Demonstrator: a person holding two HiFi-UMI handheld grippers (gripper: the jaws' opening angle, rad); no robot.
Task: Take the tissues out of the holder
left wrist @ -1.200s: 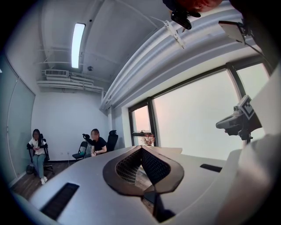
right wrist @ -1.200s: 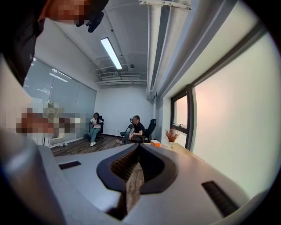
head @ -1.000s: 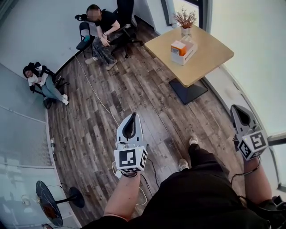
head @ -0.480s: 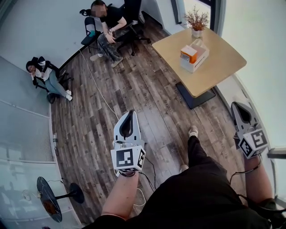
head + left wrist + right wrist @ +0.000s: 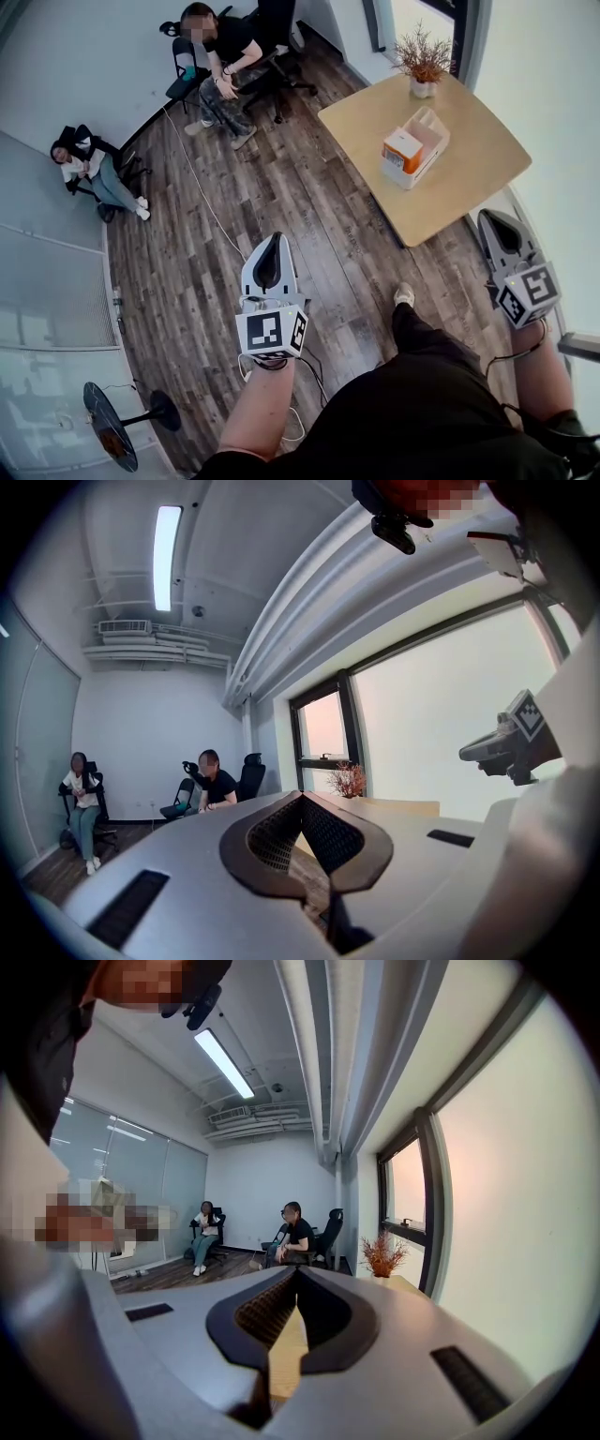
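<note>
The tissues [image 5: 401, 150] sat in the white holder [image 5: 435, 129] on the table [image 5: 473, 183], well ahead of both grippers. The left gripper [image 5: 273, 246] and right gripper [image 5: 491, 223] were clenched and empty. The pack looked light, soft and easily crushed, so a gentle pinch on its raised top edge seemed best.

"What is on the tabletop [image 5: 469, 178]?"
"A dry plant in a pot [image 5: 424, 67], at its far edge."
"And away from the tabletop?"
"A person [image 5: 220, 56] sits well left of it, another person [image 5: 89, 171] farther left. A black fan [image 5: 108, 431] stands on the wood floor [image 5: 309, 216]."
</note>
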